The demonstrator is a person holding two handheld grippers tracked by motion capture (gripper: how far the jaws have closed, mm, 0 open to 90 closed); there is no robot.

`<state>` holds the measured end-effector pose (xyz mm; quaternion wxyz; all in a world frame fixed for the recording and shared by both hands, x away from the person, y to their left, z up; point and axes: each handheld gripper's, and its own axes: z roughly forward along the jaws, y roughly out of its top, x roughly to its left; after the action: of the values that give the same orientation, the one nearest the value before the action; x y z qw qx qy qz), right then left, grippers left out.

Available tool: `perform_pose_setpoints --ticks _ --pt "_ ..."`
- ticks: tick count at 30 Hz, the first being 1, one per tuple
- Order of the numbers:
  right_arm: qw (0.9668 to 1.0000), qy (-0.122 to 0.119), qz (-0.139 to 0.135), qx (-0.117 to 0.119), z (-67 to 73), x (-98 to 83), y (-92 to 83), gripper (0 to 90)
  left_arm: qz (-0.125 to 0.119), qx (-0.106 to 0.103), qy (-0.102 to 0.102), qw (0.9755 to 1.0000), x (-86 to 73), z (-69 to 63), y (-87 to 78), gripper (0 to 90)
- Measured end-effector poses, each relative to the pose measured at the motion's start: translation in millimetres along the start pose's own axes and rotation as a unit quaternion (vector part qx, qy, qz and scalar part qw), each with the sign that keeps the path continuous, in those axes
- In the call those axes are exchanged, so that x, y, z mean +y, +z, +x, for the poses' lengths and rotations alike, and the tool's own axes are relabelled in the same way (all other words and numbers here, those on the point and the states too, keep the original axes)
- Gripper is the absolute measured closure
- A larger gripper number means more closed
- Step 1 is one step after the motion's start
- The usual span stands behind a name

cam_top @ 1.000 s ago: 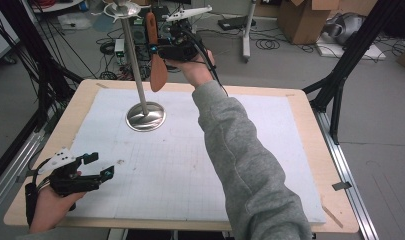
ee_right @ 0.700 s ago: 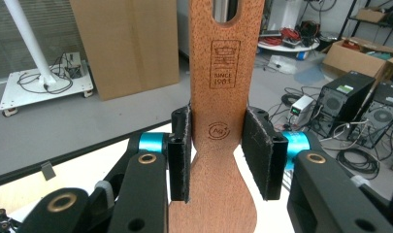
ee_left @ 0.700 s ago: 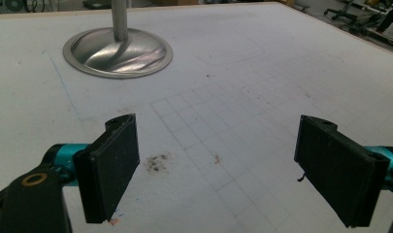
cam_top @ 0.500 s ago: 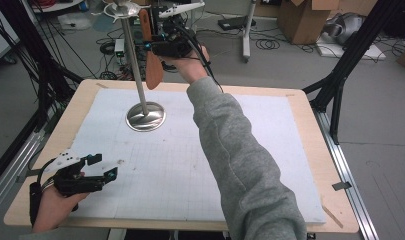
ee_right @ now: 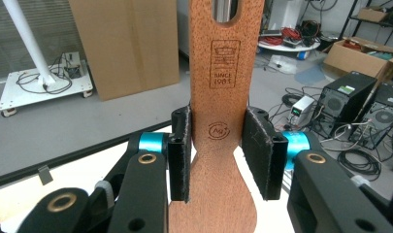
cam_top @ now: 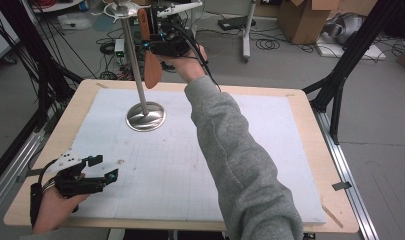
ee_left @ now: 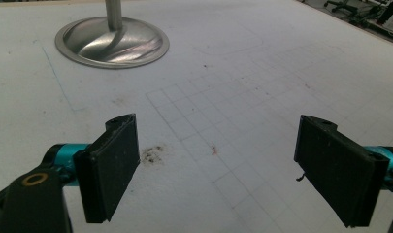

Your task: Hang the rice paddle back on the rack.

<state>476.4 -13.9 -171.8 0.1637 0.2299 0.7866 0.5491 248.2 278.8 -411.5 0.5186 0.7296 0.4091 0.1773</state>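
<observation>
A wooden spatula (cam_top: 151, 70) hangs upright beside the pole of a metal stand (cam_top: 135, 65), high above the table's far side. My right gripper (cam_top: 147, 36) is shut on its handle. In the right gripper view both pads (ee_right: 180, 150) press the handle of the spatula (ee_right: 222, 97), and metal shows through the hole (ee_right: 226, 9) at the handle's end. My left gripper (cam_top: 102, 167) rests near the table's front left corner, open. Between its two pads (ee_left: 111, 165) there is only the white mat.
The stand's round base (cam_top: 146, 117) sits on the white gridded mat (cam_top: 270, 150), back left of centre, and appears as the base (ee_left: 111, 41) in the left gripper view. A grey-sleeved arm (cam_top: 230, 150) crosses the mat. Boxes, cables and computer towers lie on the floor beyond the table.
The right gripper has brought the spatula a little left toward the pole and turned it from tilted to upright. The left gripper has stayed where it was.
</observation>
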Motion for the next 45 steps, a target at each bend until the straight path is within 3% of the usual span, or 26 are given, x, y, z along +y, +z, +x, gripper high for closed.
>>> perform_pose_setpoints --ticks 13,25,33,35,39,45 --pt "1.0000 0.004 0.005 0.001 -1.2 -4.3 9.5 64.8 0.006 0.002 0.003 1.0000 -0.8 0.0 0.4 16.8" --pt "0.9998 0.010 -0.013 0.012 -2.0 -10.0 9.0 62.6 0.005 0.000 0.004 1.0000 -0.4 -0.2 2.1 16.7" --pt "0.9994 0.021 -0.022 0.013 -2.8 -15.3 0.9 49.0 -0.003 0.000 -0.005 1.0000 0.8 4.0 0.5 16.6" --pt "0.9995 0.021 -0.019 0.012 -3.3 -18.2 -1.1 41.9 -0.004 -0.001 -0.003 1.0000 2.3 4.4 2.5 16.6" --pt "0.9994 0.032 -0.015 -0.006 -5.2 -23.8 -6.3 28.0 -0.007 -0.019 0.004 0.9998 6.0 2.1 10.5 16.6" --pt "0.9996 0.024 -0.011 0.000 -9.7 -32.7 -18.5 20.2 -0.003 -0.030 0.009 0.9995 10.7 0.5 24.3 16.6"
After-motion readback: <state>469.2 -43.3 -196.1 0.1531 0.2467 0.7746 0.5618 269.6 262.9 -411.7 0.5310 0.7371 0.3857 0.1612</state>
